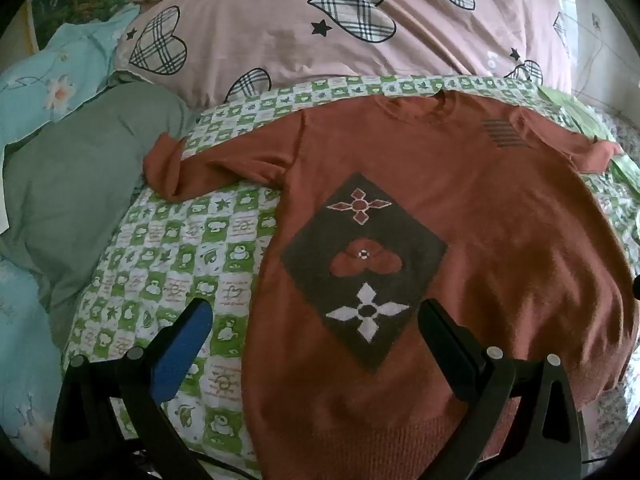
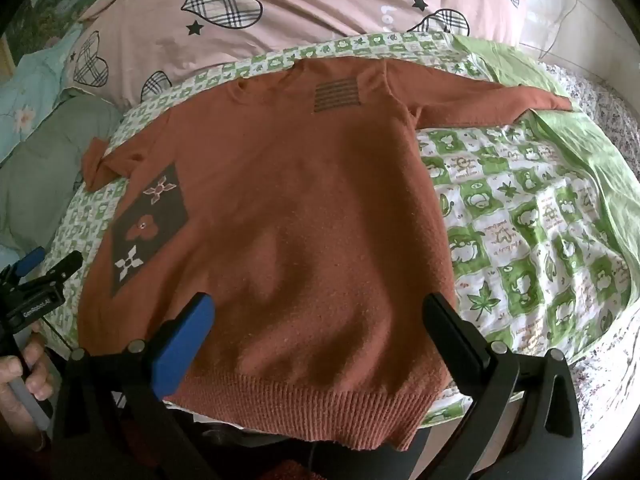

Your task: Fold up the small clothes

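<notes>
A small rust-orange sweater [image 1: 460,208] lies flat and face up on a green-and-white checked sheet [image 1: 168,264]. It has a dark diamond patch with flowers [image 1: 362,268] and a striped patch near the collar [image 2: 336,94]. Its left sleeve [image 1: 172,168] is bunched; its right sleeve [image 2: 488,100] lies stretched out. My left gripper [image 1: 316,316] is open above the sweater's lower left part, empty. My right gripper [image 2: 320,312] is open above the ribbed hem [image 2: 304,404], empty. The left gripper also shows in the right wrist view [image 2: 48,264], at the sweater's left edge.
A pink quilt with plaid hearts [image 1: 304,32] lies behind the sweater. A grey-green pillow [image 1: 80,184] and light blue floral bedding [image 1: 52,72] lie on the left. A plain green cloth [image 2: 576,152] covers the bed's right side.
</notes>
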{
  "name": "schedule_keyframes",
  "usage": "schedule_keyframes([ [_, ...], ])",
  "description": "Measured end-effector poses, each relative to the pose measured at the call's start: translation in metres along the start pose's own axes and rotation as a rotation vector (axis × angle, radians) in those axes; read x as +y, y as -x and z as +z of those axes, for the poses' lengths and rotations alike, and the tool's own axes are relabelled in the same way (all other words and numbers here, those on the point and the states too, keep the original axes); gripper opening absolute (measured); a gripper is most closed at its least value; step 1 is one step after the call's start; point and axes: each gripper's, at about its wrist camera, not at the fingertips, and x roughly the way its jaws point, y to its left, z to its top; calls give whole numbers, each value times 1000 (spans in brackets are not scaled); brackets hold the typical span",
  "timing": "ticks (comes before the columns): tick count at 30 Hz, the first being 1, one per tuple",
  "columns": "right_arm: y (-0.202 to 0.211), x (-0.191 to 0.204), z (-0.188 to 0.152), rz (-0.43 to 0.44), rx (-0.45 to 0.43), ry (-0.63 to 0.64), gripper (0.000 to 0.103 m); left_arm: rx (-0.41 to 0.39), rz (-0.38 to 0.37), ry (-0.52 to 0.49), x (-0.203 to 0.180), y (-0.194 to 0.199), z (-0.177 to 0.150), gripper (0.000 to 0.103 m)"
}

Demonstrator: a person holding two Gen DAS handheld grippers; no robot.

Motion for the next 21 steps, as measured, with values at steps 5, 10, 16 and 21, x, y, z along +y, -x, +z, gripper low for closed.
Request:
schedule_keyframes([
  [5,-1,1,0,-1,1,1,103,-1,-7,3,2,-1,0,103],
  [10,-1,2,0,9,0,0,103,0,-8,4,1,-3,0,103],
  [16,2,2,2,27,-11,-6,103,11,-29,13,3,-4,2,103],
  [21,1,-2,4,38,-14,-22,103,15,-35,15,3,-5,2,103],
])
